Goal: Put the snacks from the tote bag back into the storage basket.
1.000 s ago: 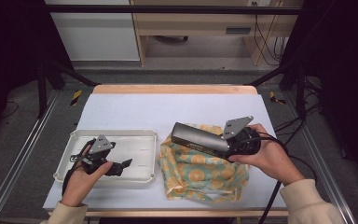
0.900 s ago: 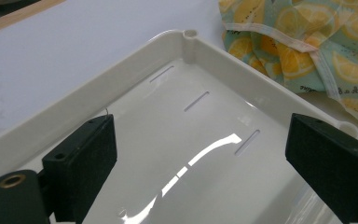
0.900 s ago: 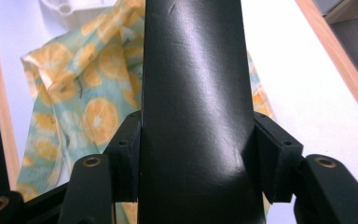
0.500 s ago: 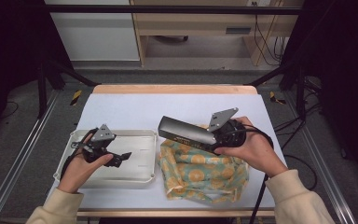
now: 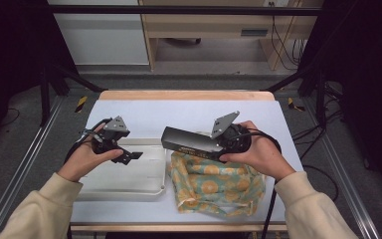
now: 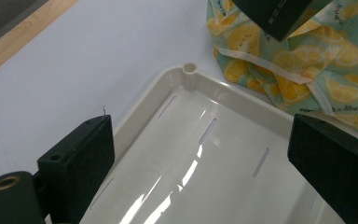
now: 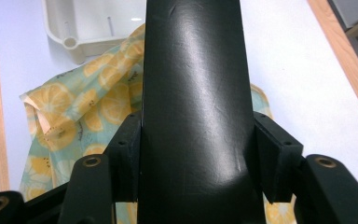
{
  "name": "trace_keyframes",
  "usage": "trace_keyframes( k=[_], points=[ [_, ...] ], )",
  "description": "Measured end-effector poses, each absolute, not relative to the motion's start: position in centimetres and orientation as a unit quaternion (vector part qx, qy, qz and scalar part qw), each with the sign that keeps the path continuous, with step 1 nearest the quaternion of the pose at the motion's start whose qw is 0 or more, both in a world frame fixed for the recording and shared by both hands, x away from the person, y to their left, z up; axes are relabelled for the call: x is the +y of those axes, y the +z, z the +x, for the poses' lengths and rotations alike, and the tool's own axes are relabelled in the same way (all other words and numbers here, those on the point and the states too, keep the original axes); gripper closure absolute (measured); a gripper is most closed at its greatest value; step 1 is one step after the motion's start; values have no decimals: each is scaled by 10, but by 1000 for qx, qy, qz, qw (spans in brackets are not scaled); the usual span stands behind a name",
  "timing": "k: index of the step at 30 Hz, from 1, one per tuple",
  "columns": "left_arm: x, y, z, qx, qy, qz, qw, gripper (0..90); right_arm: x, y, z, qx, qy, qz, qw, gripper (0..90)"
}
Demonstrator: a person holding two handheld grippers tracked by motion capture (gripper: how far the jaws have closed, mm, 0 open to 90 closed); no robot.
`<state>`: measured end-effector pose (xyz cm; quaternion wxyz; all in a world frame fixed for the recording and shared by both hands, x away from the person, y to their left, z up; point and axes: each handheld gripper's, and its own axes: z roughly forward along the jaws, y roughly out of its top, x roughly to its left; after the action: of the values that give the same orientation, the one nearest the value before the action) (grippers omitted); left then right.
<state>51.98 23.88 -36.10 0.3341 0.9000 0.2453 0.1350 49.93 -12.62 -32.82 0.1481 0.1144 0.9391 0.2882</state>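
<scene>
Clamping black box (right gripper view).

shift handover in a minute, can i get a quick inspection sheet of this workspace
surface: white table top with a wooden far edge, bare at the back
job's things: long black box held level above the lemon-print cloth; cream tray beside the cloth, nothing in it
clutter: nothing seen
grippers: right gripper clamped on the black box, pads on both its sides; left gripper above the tray, jaws wide apart, nothing between them
cables: black cable loops at the left hand and the right hand; more cables on the floor at right
surroundings: dark frame posts, pale cabinet and wooden furniture behind the table
</scene>
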Motion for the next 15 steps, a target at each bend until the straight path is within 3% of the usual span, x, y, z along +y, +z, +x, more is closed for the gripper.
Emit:
trace_keyframes(
  k=[15],
  points=[
    [253,-333,502,186,140,923,307,67,-100,-341,489,950,272,83,131,433]
  ],
)
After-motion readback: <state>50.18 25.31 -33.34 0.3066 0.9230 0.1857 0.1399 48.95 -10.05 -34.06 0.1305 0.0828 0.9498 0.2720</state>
